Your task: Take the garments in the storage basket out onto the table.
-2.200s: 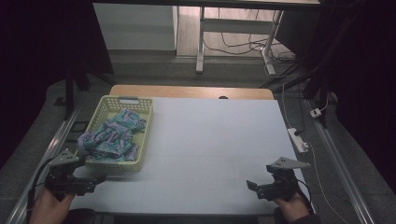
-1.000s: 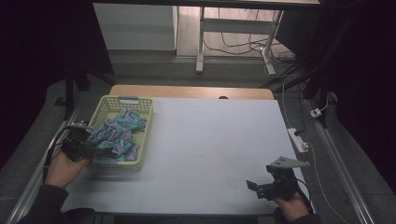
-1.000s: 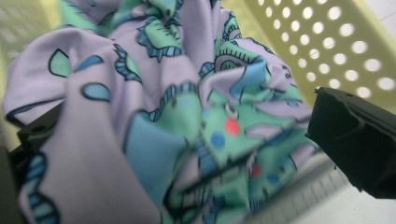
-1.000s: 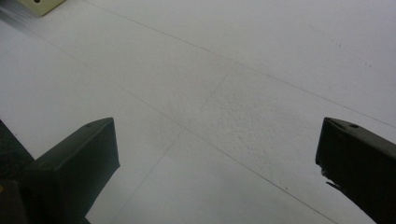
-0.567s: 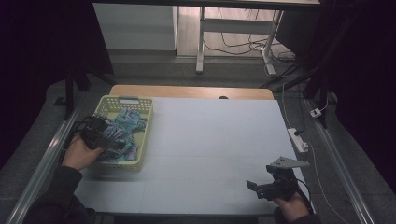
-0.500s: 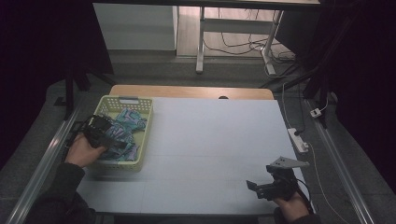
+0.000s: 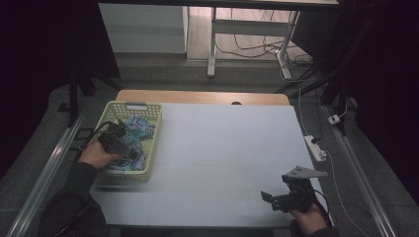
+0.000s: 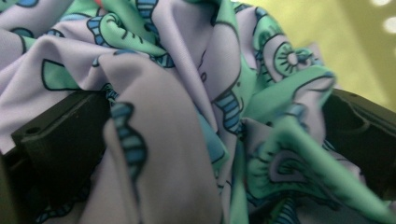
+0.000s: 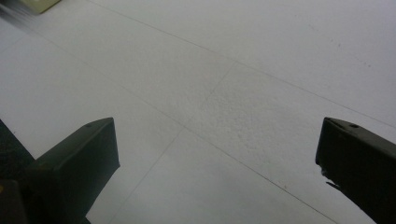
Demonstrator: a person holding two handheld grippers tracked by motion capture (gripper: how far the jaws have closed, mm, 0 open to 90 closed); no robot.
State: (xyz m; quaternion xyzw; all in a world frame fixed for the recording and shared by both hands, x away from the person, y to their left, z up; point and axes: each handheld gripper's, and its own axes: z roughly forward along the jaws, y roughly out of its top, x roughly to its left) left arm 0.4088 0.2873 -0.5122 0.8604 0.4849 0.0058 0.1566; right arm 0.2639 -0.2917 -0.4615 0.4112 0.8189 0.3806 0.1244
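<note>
Spread wide, both black jaws of the left gripper sit pushed into crumpled lilac-and-green patterned cloth, folds bunched between them but not pinched. That cloth fills the pale yellow basket at about 9 o'clock on the white table, the left hand reaching over its near rim. At about 5 o'clock the right gripper hovers with its 2 jaws apart, grasping nothing, over bare tabletop.
</note>
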